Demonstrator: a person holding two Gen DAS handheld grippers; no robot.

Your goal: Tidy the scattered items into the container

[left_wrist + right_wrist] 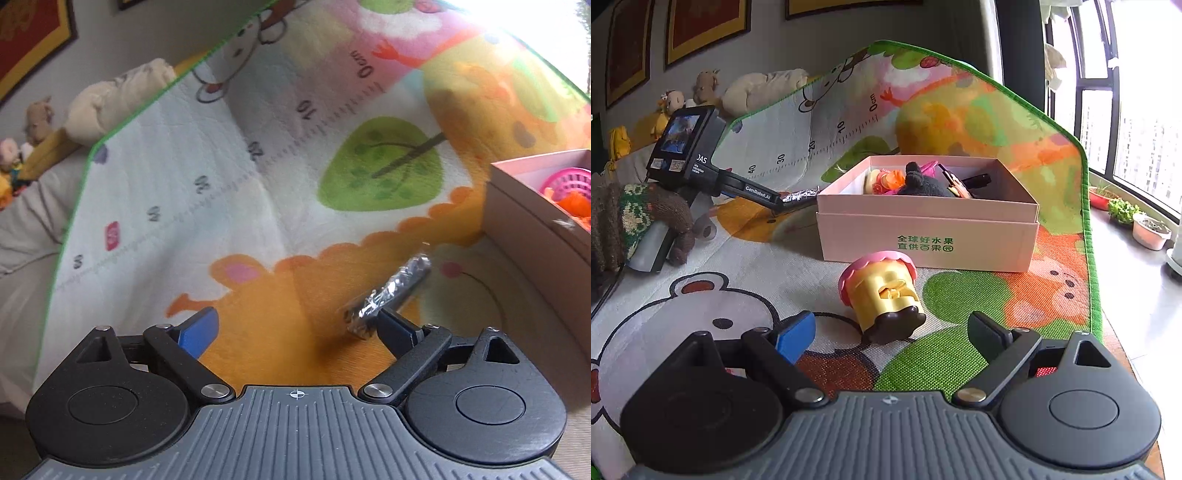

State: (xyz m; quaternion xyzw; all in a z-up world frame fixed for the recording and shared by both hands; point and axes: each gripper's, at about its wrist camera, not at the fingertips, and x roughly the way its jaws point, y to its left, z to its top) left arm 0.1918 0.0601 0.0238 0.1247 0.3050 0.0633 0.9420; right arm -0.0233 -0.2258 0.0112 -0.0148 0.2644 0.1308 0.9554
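Observation:
In the left wrist view my left gripper (295, 317) stands open, wide apart over the play mat (184, 184). A silver foil-wrapped stick (391, 291) is blurred at the tip of the right finger (397, 332), with nothing pressing it from the other side. The pink box (532, 221) is just to its right. In the right wrist view my right gripper (894, 321) is open, and a yellow toy cup with a pink rim (882, 295) lies tilted on the mat just ahead of it. Behind it the pink box (923, 236) holds several toys. The foil stick (801, 195) shows by the box's left wall.
A hand in a knitted glove (628, 221) holds the left gripper's handle at the left. Plush toys (761, 88) line the back behind the mat. Plant pots (1148, 229) stand on the sill by the window at the right, past the mat's green edge (1089, 221).

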